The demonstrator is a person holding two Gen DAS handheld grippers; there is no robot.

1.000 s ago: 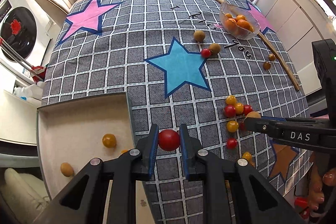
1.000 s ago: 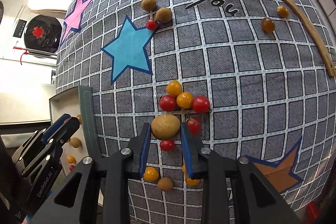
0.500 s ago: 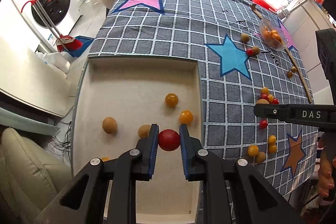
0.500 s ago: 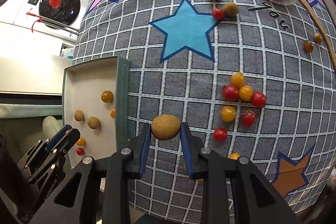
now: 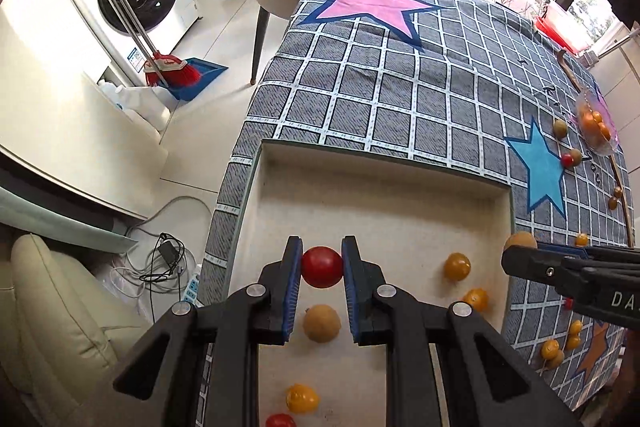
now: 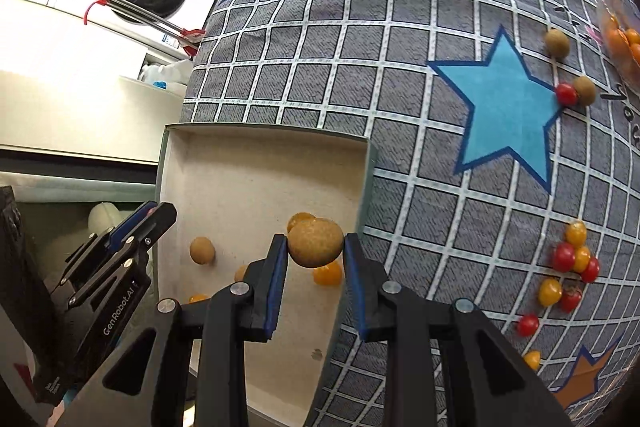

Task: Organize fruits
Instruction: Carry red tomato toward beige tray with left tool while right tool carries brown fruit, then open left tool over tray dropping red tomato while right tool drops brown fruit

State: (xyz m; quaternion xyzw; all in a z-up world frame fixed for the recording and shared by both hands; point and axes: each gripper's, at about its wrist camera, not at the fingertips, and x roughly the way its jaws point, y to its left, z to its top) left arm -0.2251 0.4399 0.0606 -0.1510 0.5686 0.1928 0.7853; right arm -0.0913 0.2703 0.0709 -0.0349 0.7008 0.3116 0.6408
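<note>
The left tool (image 5: pixel 322 267), pointing steeply down, grips a red cherry tomato (image 5: pixel 322 267) between its blue pads, poised over the shallow cream tray (image 5: pixel 384 163) at the near edge of the desk (image 5: pixel 400 87). The right tool (image 6: pixel 315 243), angled down as steeply, clamps a round tan fruit (image 6: pixel 315 243) and hangs over the tray's right-hand wall; in the left wrist view it reaches in from the right, the tan fruit at its tip just above the tray's rim.

Inside the tray lie several pieces already gathered: a tan fruit (image 5: pixel 321 323) directly beneath the left tool, two orange cherry tomatoes (image 5: pixel 457 266) toward the right wall, a yellow one (image 5: pixel 302 397) and a red one (image 5: pixel 280 420) at the near end. Much of the tray's far half is bare.

On the grey checked cloth with pink and blue stars, loose fruit waits well apart from the tray: a cluster of red and yellow cherry tomatoes (image 6: pixel 572 259) near the right edge, and a red tomato touching a tan fruit (image 6: pixel 584 91) beside the blue star (image 6: pixel 500 103), with another tan fruit (image 6: pixel 557 43) just beyond. A clear bowl (image 5: pixel 596 123) at the far right holds small oranges.
</note>
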